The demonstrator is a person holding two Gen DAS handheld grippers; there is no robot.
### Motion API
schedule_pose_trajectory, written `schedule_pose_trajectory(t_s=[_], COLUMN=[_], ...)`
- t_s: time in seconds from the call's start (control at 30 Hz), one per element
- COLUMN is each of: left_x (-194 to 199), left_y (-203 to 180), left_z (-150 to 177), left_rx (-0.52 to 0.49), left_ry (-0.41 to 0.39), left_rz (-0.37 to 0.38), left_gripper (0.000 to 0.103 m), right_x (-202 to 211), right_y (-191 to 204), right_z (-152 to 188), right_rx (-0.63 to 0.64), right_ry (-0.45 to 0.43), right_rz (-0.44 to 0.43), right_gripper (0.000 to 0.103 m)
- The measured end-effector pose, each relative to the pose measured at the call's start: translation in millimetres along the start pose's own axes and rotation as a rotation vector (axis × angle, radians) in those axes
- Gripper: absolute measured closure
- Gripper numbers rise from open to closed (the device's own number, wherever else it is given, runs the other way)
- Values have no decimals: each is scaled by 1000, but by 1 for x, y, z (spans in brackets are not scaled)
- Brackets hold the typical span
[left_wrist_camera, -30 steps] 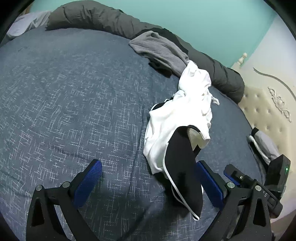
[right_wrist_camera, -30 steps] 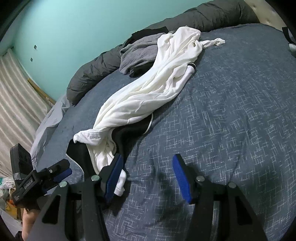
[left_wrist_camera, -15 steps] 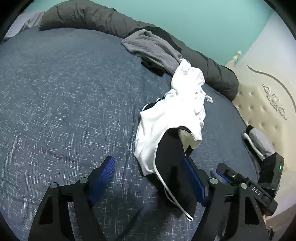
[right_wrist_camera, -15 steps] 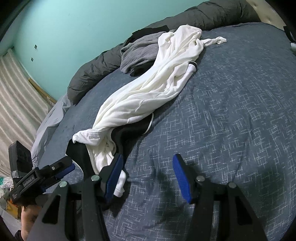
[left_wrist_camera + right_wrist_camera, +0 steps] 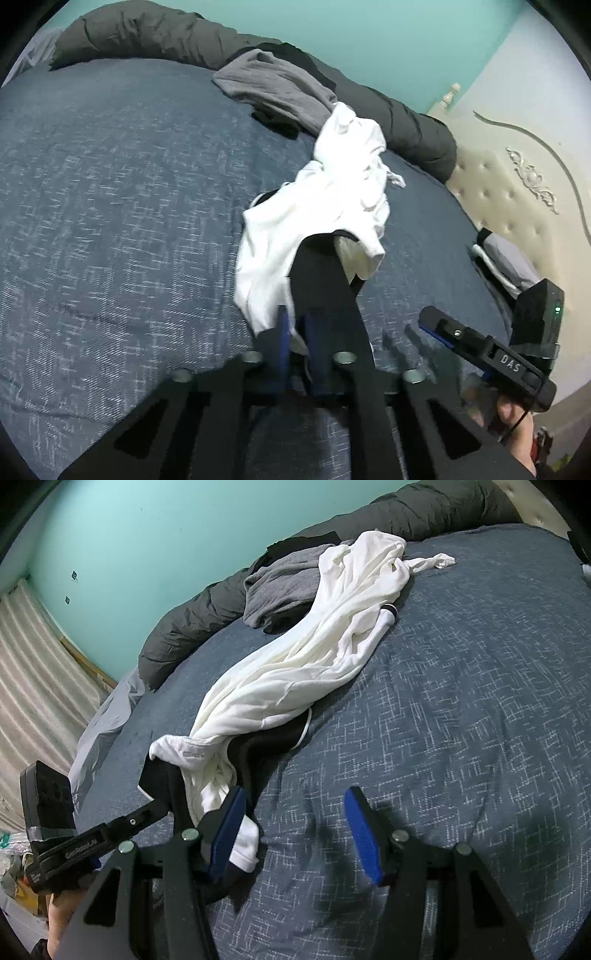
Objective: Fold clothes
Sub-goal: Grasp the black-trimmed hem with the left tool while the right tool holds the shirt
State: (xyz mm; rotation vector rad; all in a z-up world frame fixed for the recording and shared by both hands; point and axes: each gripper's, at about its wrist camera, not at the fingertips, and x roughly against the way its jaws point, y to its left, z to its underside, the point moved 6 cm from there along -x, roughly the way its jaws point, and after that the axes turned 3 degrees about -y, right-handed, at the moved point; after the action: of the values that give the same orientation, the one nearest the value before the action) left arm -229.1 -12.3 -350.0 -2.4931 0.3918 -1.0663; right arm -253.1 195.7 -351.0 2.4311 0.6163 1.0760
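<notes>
The left gripper [image 5: 295,332] has just been closed, apparently on the black-and-white garment [image 5: 317,218]; beside that garment, the right gripper [image 5: 295,827] is held half-open.

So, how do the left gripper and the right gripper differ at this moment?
The left gripper has just been closing and is now shut on the white-and-black garment; the right gripper stands open, nothing pressed between its pads. The left one pinches the garment's near edge; the right one only has cloth beside its left finger. Both have blue pads and point down at the blue patterned bedcover.
</notes>
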Motion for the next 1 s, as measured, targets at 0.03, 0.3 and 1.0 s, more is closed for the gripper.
schedule_pose_trajectory(t_s=[0.03,0.3,1.0], left_x=[0,16,41], left_y=[-1,-45,-7], left_z=[-1,-1,-31], left_rx=[-3,-61,52], left_ry=[-4,-3,-41], left_rz=[5,82,-45], left_gripper=[101,102,44], right_x=[0,11,26], right_y=[0,-12,-40], right_z=[0,-11,-27], right_rx=[-1,-25,-114], right_ry=[-2,-40,-88], right_rz=[-1,5,12], right_gripper=[46,46,46])
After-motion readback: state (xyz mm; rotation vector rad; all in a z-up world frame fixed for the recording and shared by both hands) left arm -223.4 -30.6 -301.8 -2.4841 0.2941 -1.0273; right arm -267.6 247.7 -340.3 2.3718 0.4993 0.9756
